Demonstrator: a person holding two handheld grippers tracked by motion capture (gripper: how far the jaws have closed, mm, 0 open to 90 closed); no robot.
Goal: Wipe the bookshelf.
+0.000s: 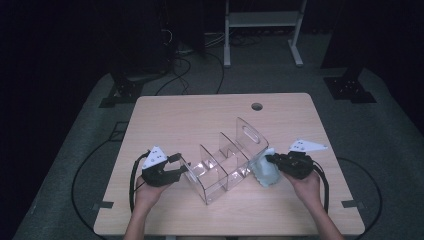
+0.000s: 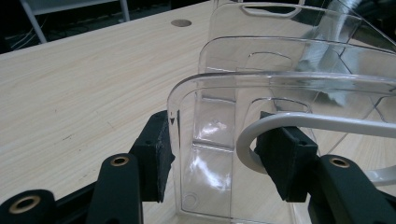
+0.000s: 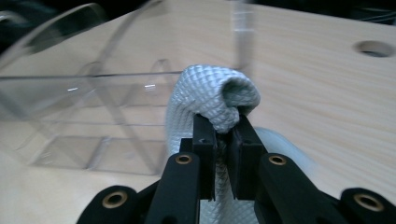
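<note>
The clear plastic divided organiser (image 1: 226,160), with upright partition walls and a handle slot in its tallest panel, stands near the middle of the pale wooden table (image 1: 190,112), slanting from about seven o'clock to one o'clock. At its nine o'clock end the left gripper (image 1: 176,168) has its jaws partway open around the end wall, one pad on each side of it. At its three o'clock side the right gripper (image 1: 270,159) has its jaws closed on a bunched pale blue-white textured cloth (image 1: 265,172), just beside the organiser.
</note>
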